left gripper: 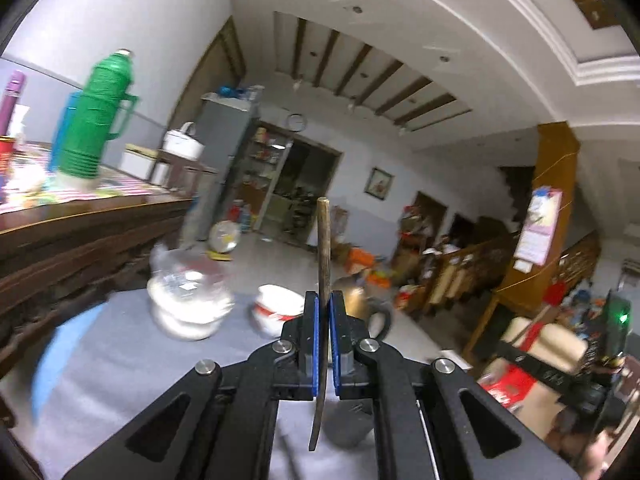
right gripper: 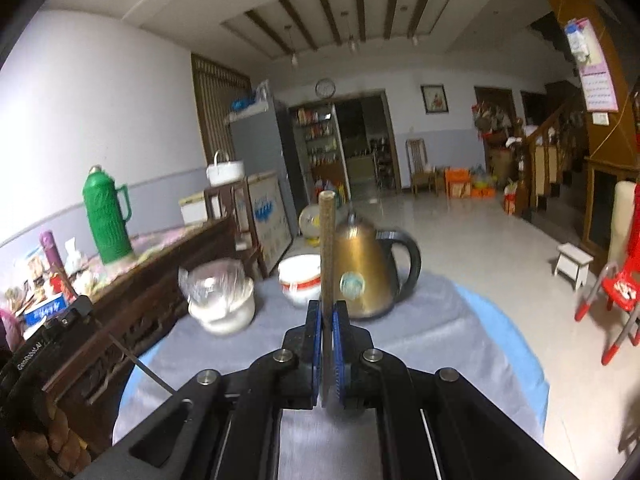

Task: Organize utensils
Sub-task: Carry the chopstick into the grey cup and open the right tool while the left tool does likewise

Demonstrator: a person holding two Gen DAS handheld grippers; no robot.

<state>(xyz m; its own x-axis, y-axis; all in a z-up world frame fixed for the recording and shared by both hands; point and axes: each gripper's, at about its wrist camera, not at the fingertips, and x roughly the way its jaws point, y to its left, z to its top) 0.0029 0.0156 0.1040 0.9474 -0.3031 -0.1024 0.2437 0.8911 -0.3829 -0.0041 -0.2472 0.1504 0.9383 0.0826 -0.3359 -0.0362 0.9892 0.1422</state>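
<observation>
Chopsticks, one to each gripper: the left gripper (left gripper: 323,300) is clamped narrow on a slim, dark brown wooden chopstick (left gripper: 324,248), and the right gripper (right gripper: 328,308) is likewise closed tight on a second brown wooden stick with a speckled, worn surface (right gripper: 326,248). Each stick stands roughly upright between the blue rubber pads (right gripper: 316,344), its upper end rising well above the fingertips and its lower end passing down behind them; in the left wrist view the lower part curves slightly toward the camera, though the lens may account for that. Taking the gold-coloured metal kettle with the black handle (right gripper: 366,276) as the landmark, both sticks are held in the air on the near side of it, above the grey cloth covering the round table (right gripper: 432,328). Just left of the kettle sits a white ceramic bowl with a red band (right gripper: 300,280), and further left of it a white bowl under crinkled clear plastic film (right gripper: 220,300). No utensil holder can be made out. Such sticks should be light and stiff, but thin and smooth enough to pivot or slip in the pads; a grip near mid-length, as in these views, seems soundest for keeping them from swinging.
</observation>
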